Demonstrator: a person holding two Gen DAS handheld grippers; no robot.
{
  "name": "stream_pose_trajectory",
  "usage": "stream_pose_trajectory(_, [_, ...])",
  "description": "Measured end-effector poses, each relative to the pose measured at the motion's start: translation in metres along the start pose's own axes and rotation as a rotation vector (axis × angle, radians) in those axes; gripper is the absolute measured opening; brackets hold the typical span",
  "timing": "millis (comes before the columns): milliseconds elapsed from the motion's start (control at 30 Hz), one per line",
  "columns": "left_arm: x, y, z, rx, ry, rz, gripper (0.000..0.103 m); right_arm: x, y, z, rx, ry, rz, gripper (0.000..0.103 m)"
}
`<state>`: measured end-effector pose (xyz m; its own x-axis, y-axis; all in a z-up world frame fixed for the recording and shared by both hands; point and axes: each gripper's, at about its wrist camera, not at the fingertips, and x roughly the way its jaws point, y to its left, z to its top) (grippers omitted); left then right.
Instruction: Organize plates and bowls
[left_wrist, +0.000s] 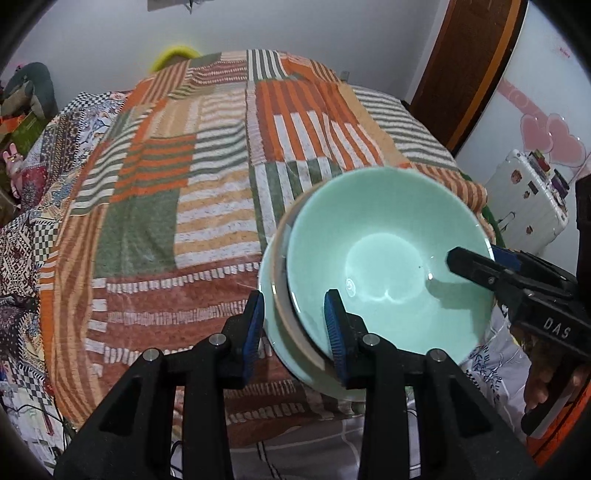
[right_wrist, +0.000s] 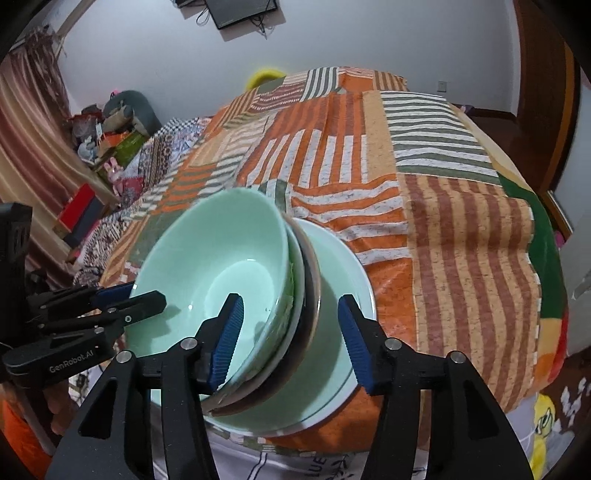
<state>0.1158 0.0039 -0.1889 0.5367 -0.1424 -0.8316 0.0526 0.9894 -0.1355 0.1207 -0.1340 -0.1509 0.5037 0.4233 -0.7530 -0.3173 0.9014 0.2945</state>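
Observation:
A mint-green bowl (left_wrist: 388, 258) (right_wrist: 207, 266) tops a tilted stack: a brown-rimmed bowl (right_wrist: 314, 280) lies under it, and a pale green plate (right_wrist: 343, 258) (left_wrist: 267, 295) lies at the bottom on the blanket. My left gripper (left_wrist: 294, 332) (right_wrist: 136, 295) straddles the stack's rims, one pad against the plate's edge and the other inside the top bowl, shut on them. My right gripper (right_wrist: 291, 336) (left_wrist: 484, 258) straddles the opposite rim. Its inner pad sits inside the top bowl, and its outer pad stands clear over the plate, so it is open.
A striped patchwork blanket (left_wrist: 184, 184) covers the bed, and the stack sits near its front edge. A white suitcase (left_wrist: 528, 206) and a wooden door (left_wrist: 472, 74) stand to the right. Clutter (right_wrist: 110, 140) is piled at the left wall. A hand (left_wrist: 543, 384) holds the right gripper.

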Motion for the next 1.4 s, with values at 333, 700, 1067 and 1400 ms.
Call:
stream_pose_trajectory(333, [-0.093, -0.014, -0.001, 0.052, -0.275, 0.030, 0.044, -0.061, 0.017, 0.008, -0.080, -0.141, -0.023, 0.056])
stream_pose_trajectory(700, [-0.196, -0.027, -0.017, 0.065, -0.570, 0.004, 0.067, -0.145, 0.061, 0.008, -0.191, -0.412, 0.011, 0.073])
stream_pose_trajectory(1067, [-0.238, -0.030, -0.039, 0.056, -0.725, 0.036, 0.101, -0.181, 0.083, 0.001, -0.233, -0.589, 0.029, 0.100])
stream_pose_trajectory(1400, [-0.246, -0.029, -0.045, 0.054, -0.764, 0.055, 0.103, -0.184, 0.089, -0.006, -0.245, -0.623, 0.021, 0.103])
